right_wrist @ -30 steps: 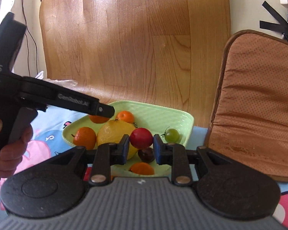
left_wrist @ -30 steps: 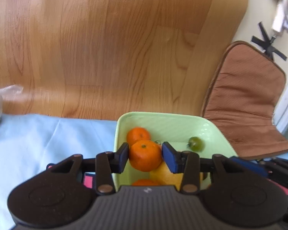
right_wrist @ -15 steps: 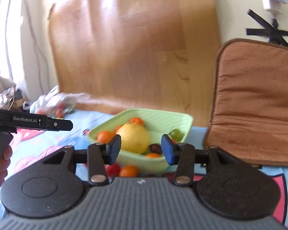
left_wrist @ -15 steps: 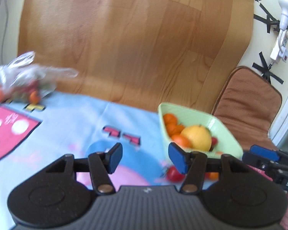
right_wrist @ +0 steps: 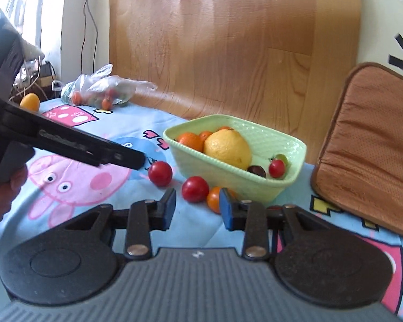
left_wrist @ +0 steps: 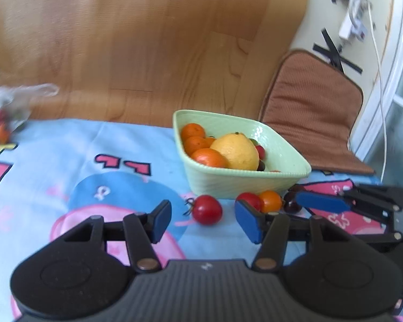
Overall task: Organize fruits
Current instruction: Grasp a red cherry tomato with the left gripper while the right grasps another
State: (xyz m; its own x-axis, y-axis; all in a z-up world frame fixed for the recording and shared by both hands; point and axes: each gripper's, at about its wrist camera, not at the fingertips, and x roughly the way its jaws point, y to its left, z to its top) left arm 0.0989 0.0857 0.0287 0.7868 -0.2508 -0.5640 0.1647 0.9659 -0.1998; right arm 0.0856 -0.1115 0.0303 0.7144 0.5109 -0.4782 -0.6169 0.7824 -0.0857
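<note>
A light green bowl [left_wrist: 244, 185] [right_wrist: 295, 145] sits on the blue cartoon cloth and holds a large yellow citrus [left_wrist: 235, 154] [right_wrist: 227, 149], several tangerines [left_wrist: 193, 131], a small red tomato [right_wrist: 276, 168], a dark fruit [right_wrist: 256, 171] and a green one. In front of the bowl lie two red tomatoes [left_wrist: 207, 209] [right_wrist: 160, 173] [right_wrist: 195, 188], a small orange fruit [left_wrist: 270, 201] [right_wrist: 213, 198] and a dark fruit [left_wrist: 291, 204]. My left gripper [left_wrist: 202, 221] is open and empty above the cloth, just short of the near red tomato. My right gripper [right_wrist: 197, 209] is open and empty, just short of the loose fruits.
A plastic bag of fruit [right_wrist: 102, 91] [left_wrist: 2, 110] and a loose yellow fruit [right_wrist: 29, 101] lie at the far left of the cloth. A brown cushion [right_wrist: 368, 145] [left_wrist: 311, 112] leans at the right. A wooden board [left_wrist: 137, 40] stands behind.
Both grippers let go of their fruit, a tangerine and a red tomato, over the bowl. Both have pulled back and now hang open in front of it.
</note>
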